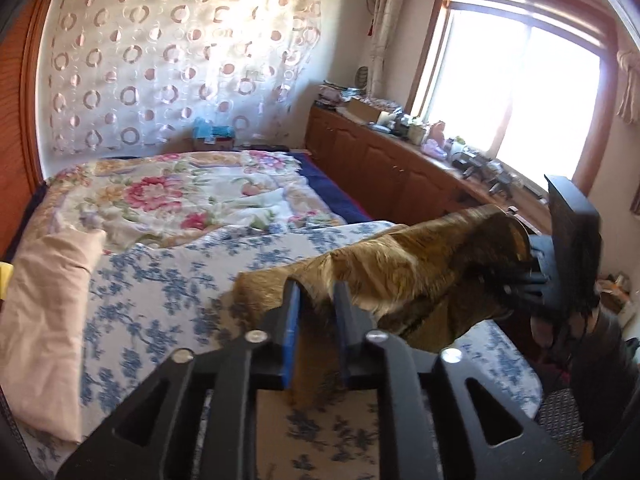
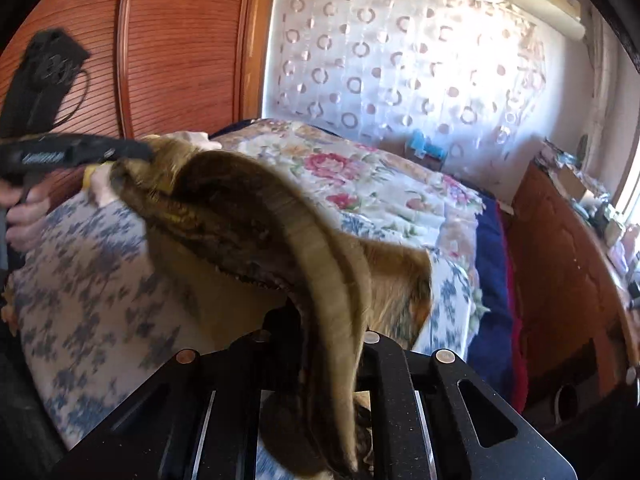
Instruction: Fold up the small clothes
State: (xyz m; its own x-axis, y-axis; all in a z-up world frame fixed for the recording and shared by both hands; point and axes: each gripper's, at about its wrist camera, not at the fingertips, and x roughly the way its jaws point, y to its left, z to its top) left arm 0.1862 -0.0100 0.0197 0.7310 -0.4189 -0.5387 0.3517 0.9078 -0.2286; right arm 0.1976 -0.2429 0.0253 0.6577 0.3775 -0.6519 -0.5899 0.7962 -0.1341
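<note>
The brown garment (image 1: 404,272) hangs stretched above the bed (image 1: 168,280), clear of its blue-flowered sheet. The left claw (image 1: 316,300) pinches one edge of the garment; the right claw (image 2: 324,320) pinches the opposite, ribbed edge.

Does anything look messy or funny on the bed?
Yes. The flowered quilt is rumpled, with the blue sheet showing below it. The brown garment isn't lying flat: the left gripper and right gripper hold it up, twisted and sagging.
</note>
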